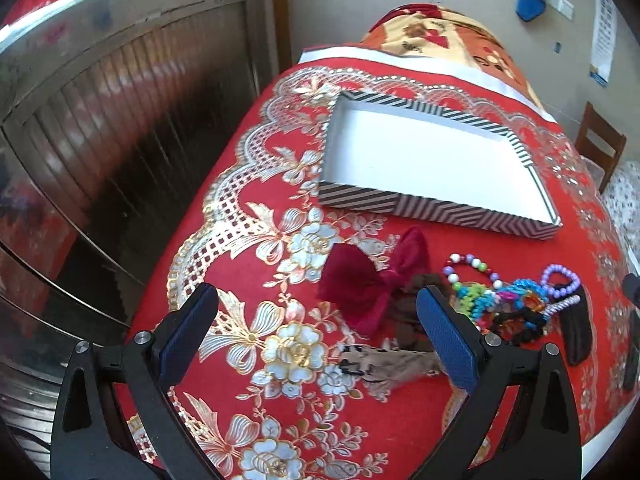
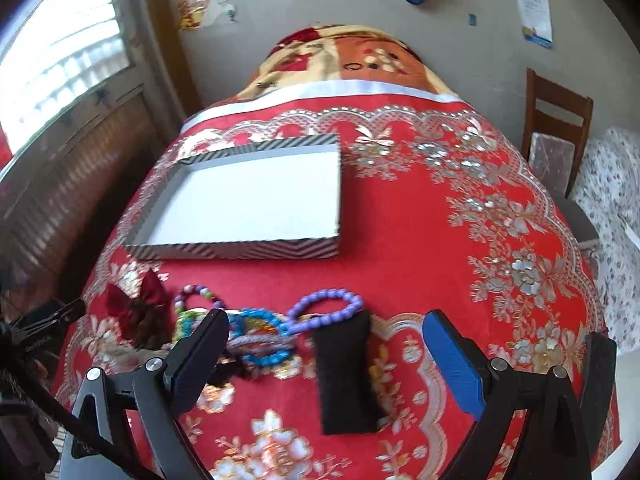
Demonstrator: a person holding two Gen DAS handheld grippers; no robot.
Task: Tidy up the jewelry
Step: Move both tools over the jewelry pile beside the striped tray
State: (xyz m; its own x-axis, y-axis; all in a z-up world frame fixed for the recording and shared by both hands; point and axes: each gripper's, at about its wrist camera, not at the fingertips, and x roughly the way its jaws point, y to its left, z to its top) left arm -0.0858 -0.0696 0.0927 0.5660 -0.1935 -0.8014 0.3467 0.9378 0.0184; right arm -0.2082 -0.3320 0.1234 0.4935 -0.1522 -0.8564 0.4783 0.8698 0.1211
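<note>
An open striped box (image 1: 436, 210) with a white inside lies on the red tablecloth; it also shows in the right wrist view (image 2: 236, 249). In front of it lie a dark red bow (image 1: 372, 280), a brown hair piece (image 1: 416, 320), a multicolour bead bracelet (image 1: 474, 266), a purple bead bracelet (image 2: 326, 308), a blue bead bracelet (image 2: 260, 338) and a black fabric strip (image 2: 346, 372). My left gripper (image 1: 318, 324) is open and empty, just before the bow. My right gripper (image 2: 326, 354) is open and empty over the black strip.
A grey patterned fabric piece (image 1: 384, 364) lies near the left gripper. A slatted cabinet (image 1: 100, 140) stands left of the table. A wooden chair (image 2: 556, 128) and a flowered cloth (image 2: 616, 220) are at the right. A blanket-covered mound (image 2: 352, 60) lies behind the table.
</note>
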